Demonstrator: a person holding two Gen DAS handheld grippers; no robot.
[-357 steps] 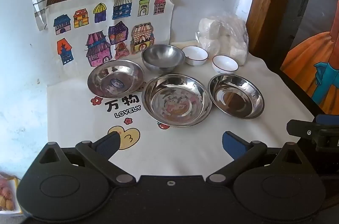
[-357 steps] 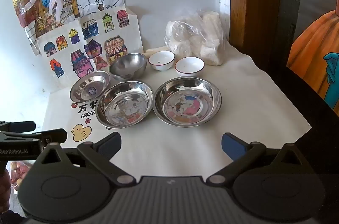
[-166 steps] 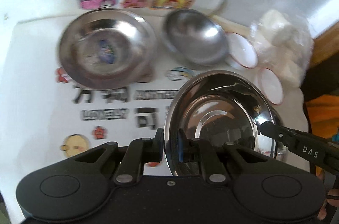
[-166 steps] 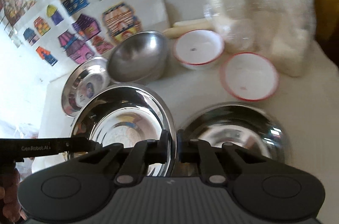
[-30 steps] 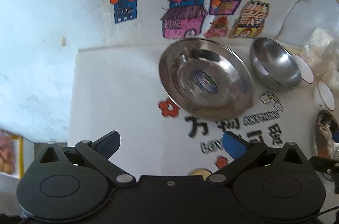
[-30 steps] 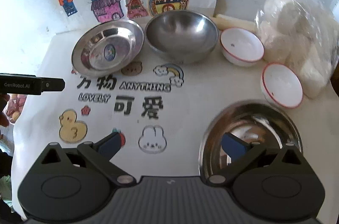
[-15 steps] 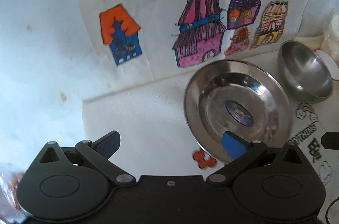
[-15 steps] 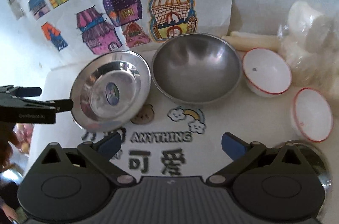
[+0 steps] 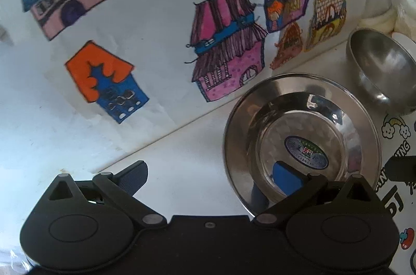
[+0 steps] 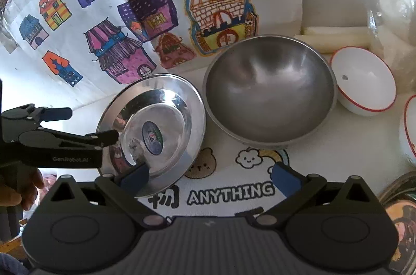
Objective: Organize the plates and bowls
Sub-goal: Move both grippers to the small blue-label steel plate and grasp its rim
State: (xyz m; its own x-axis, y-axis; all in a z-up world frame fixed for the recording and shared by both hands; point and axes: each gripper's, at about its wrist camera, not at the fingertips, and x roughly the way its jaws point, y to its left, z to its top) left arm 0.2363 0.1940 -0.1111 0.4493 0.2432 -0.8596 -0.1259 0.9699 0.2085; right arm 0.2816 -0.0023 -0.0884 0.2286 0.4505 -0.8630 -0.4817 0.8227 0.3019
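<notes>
While both claws stand wide and hold nothing, the shallow round steel plate with an oval sticker at its centre (image 9: 301, 142) lies on the white printed cloth of the worktop (image 9: 187, 165), near the wall with the coloured house drawings (image 9: 223, 51). The left claw (image 9: 210, 177) straddles the plate's near-left rim: its right blue pad sits over the plate's basin, while its left pad is over bare cloth outside the rim. From the right wrist view, the left claw (image 10: 78, 124) reaches in from the left side, one finger tip at the plate's (image 10: 153, 134) left edge. The right claw (image 10: 210, 177) hovers over the cloth, its left pad over the plate's front rim. Just right of the plate sits a deep round steel bowl (image 10: 270, 90), then two white bowls with red rims (image 10: 364, 82).
</notes>
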